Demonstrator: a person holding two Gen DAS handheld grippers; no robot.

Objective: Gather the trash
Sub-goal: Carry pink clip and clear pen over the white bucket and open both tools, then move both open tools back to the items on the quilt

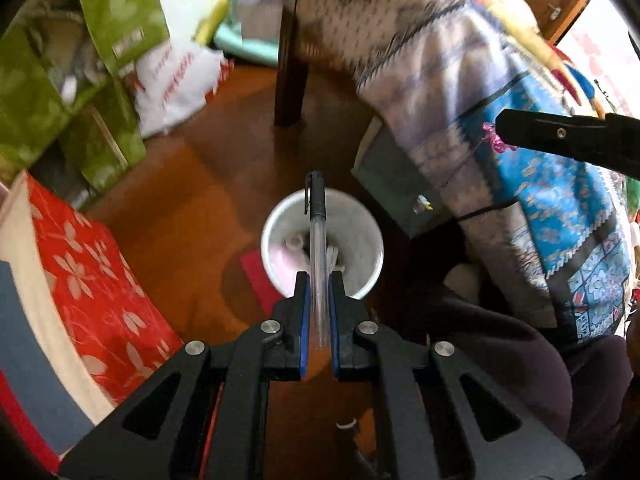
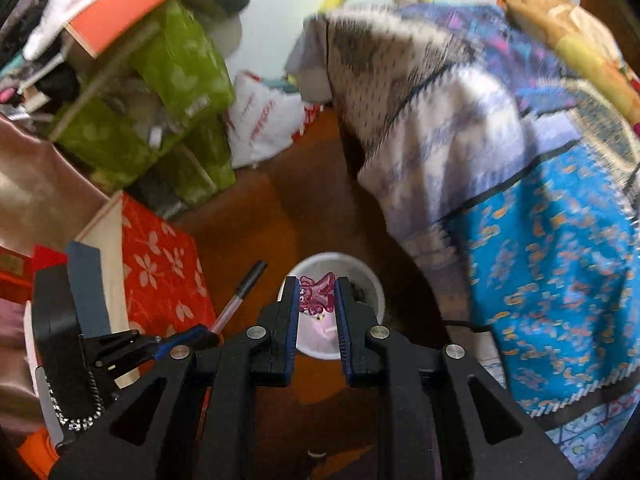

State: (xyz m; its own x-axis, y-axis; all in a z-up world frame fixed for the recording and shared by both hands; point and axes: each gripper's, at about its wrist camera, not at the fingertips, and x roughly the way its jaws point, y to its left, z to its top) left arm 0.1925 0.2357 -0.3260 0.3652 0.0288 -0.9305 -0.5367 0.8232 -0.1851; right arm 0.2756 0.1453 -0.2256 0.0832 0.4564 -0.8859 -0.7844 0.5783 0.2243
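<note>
My left gripper is shut on a clear pen with a black cap, held above a white round bin on the wooden floor. The bin holds pale scraps. My right gripper is shut on a crumpled pink transparent wrapper, held over the same bin. In the left wrist view the right gripper shows at the upper right with the pink wrapper at its tip. In the right wrist view the left gripper and its pen show at the lower left.
A table draped in patterned cloth stands to the right, its dark leg behind the bin. Green boxes, a red flowered box and a white plastic bag crowd the left. A red card lies by the bin.
</note>
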